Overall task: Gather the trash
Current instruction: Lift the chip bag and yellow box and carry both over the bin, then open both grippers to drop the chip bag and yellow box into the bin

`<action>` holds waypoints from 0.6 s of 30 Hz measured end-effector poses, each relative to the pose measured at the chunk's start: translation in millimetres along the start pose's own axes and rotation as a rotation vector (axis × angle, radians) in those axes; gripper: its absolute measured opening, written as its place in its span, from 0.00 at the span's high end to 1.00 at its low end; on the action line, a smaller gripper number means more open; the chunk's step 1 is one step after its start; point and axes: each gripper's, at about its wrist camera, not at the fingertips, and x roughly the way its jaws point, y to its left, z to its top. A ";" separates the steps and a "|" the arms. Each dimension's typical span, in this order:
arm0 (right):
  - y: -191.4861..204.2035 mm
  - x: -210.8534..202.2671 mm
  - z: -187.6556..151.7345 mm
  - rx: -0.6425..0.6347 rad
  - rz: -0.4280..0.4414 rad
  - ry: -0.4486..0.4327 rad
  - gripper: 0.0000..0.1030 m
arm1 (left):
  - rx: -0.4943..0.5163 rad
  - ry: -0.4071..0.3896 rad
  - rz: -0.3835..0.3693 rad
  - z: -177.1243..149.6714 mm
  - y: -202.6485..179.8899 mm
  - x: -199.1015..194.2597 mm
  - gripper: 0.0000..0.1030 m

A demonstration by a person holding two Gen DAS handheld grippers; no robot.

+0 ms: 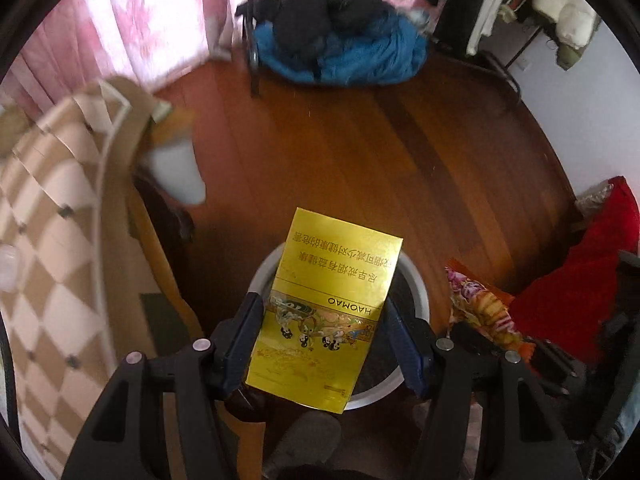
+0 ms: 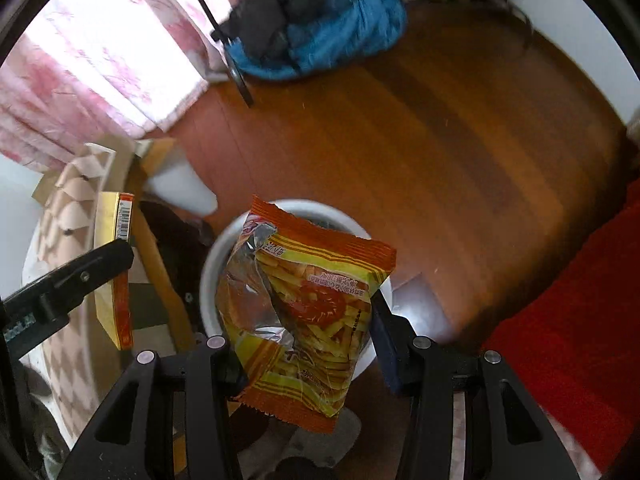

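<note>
Left claw clamped on gold box, right claw clamped on snack bag; both hang over white bin, lower centre of frame. Centre each over opening b4 releasing.

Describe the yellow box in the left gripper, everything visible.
The yellow box is a flat, glossy gold carton, cardboard by the look, printed with "HAOMAO", Chinese text and a panda band, all upside down in the left wrist view. The left gripper holds it by its long edges, the far end free. It hangs above the white bin. From the right wrist view its narrow side shows orange with a barcode. It looks closed and undented.
</note>
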 end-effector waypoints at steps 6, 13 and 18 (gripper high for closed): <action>-11.6 49.8 5.3 0.025 -0.009 0.075 0.51 | -0.083 0.083 -0.066 2.1 13.6 23.9 0.42; -4.1 73.6 7.7 -0.008 -0.040 0.101 0.33 | -0.128 0.067 -0.015 -4.4 30.0 20.1 0.10; -2.6 79.4 6.4 -0.005 -0.057 0.130 0.01 | -0.093 0.045 0.072 -7.9 32.0 14.3 0.00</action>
